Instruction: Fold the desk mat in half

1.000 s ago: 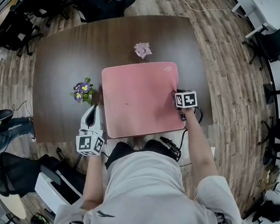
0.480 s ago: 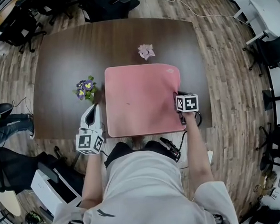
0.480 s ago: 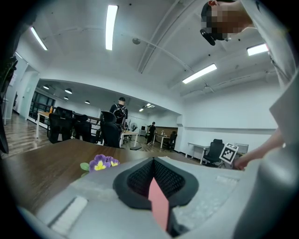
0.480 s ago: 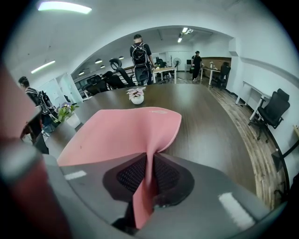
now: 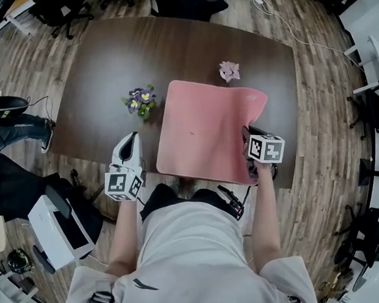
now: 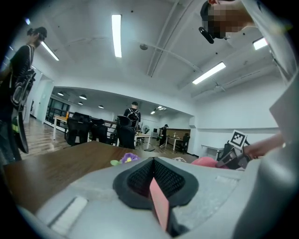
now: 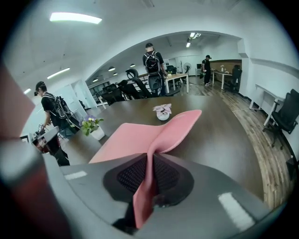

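The pink desk mat (image 5: pixel 204 130) lies on the dark wooden table (image 5: pixel 93 76). Its right side is raised and curls over toward the far right corner. My right gripper (image 5: pixel 248 134) is shut on the mat's right edge near the front. In the right gripper view the mat (image 7: pixel 135 140) runs up out of the closed jaws of the right gripper (image 7: pixel 148 175). My left gripper (image 5: pixel 131 139) hovers at the table's front edge, just left of the mat and apart from it. Seen in its own view, the left gripper (image 6: pixel 153 179) is closed, with a thin pink strip between its jaws.
A small purple flower pot (image 5: pixel 140 100) stands just left of the mat's far corner. A pink flower ornament (image 5: pixel 229 70) sits beyond its far edge. A white box (image 5: pixel 56 228) lies on the floor at the left. Office chairs and people (image 7: pixel 152 65) are past the table.
The mat's right side has lifted off the table with my right gripper closed on it, and the far right corner now curls up. My left gripper stays beside the mat.
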`<state>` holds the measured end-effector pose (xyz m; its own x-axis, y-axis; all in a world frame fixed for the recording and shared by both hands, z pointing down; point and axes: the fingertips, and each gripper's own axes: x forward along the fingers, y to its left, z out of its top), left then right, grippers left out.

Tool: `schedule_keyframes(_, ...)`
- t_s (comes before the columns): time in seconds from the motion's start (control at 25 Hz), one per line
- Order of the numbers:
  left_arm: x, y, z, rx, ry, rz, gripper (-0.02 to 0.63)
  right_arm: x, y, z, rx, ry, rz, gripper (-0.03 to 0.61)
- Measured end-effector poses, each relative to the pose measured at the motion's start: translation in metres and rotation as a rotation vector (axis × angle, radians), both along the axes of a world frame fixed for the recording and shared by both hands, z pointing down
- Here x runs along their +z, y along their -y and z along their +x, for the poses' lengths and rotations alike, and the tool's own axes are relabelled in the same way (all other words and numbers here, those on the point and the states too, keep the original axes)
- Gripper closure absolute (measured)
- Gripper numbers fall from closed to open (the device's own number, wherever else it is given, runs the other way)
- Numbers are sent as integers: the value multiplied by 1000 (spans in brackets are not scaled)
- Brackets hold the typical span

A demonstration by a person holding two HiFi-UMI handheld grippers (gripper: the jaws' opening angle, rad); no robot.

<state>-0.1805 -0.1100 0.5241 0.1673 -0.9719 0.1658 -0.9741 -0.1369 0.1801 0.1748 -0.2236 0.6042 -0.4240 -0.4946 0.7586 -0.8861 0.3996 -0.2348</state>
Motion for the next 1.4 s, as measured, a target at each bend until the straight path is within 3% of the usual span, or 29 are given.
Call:
schedule_keyframes(0.32,-2,-76,-66,-265,12,-16,614,-17,10,-114,-126,165,-38,541)
schedule_keyframes(0.64,4,-175,-123,-513,23,-40,614,23,-3,-228,-208,245,-126,541)
schedule_keyframes(1.0,7,-192,-139,-543,17,-43,614,35,-4,-262,-189,271,-146,535)
schedule_keyframes(1.16,5,-182,-138,-523,20,-37,614,31,2,-261,-181,328,-128,477)
schedule_keyframes(1.2,5,-179,-139,-519,20,-36,614,29,4,-260,-175,344,-121,538)
schedule_keyframes(1.24,5,-178,-139,-516,19,-35,614,27,5,-261,-173,353,-114,549)
schedule_keyframes(1.4,4,-171,-137,-500,14,-34,614,28,1,-259,-176,347,-104,541)
